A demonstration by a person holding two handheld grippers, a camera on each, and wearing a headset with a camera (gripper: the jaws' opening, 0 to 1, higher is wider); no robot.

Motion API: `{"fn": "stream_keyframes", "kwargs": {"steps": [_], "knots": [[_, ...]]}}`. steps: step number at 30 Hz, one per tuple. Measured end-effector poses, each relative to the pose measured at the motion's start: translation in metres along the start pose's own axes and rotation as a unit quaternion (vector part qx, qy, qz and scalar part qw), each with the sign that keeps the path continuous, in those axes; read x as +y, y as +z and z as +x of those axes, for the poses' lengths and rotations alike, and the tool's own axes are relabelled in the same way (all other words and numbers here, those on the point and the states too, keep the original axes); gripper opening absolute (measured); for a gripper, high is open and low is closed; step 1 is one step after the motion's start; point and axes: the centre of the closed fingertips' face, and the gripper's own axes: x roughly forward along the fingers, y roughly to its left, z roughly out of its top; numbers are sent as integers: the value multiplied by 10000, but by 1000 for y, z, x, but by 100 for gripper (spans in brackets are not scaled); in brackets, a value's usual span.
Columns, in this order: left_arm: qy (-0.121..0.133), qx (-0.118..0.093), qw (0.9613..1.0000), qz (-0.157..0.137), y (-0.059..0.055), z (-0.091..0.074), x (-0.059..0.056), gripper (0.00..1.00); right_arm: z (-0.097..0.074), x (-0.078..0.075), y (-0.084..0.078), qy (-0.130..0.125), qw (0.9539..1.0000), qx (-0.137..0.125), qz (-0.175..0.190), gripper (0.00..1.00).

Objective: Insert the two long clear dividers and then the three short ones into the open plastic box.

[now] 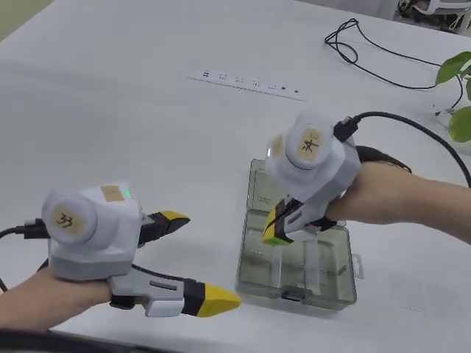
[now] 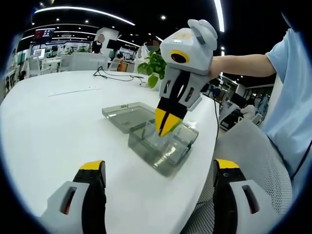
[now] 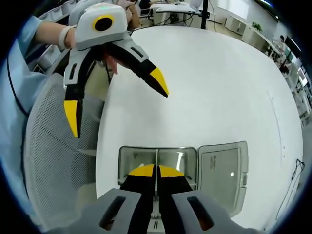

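The open clear plastic box (image 1: 324, 283) lies on the white table, its lid (image 1: 257, 180) folded flat behind it. Clear dividers (image 1: 303, 259) stand inside and split it into compartments. My right gripper (image 1: 274, 232) points down into the box's left part, jaws shut on a thin clear divider (image 3: 156, 158) that stands upright in the box (image 3: 129, 158). The left gripper view shows the right gripper (image 2: 168, 124) over the box (image 2: 163, 151). My left gripper (image 1: 197, 257) hovers left of the box, open with nothing between its fingers; it also appears as the left gripper (image 3: 117, 105) in the right gripper view.
A white power strip (image 1: 246, 83) lies at the back of the table, with a black cable (image 1: 368, 55) coiled at the back right near a green plant (image 1: 458, 95). A mesh chair (image 2: 253, 146) stands by the table's edge.
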Motion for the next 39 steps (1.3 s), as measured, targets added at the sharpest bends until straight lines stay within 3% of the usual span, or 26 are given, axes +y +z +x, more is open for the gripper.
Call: {"fn": "stream_keyframes", "kwargs": {"steps": [24, 39], "knots": [[-6, 16, 10000, 14, 0, 0, 1, 91, 21, -2, -7, -175, 9998, 126, -50, 2], [-69, 30, 9998, 183, 9, 3, 0, 90, 19, -1, -7, -189, 9997, 154, -83, 2]]}}
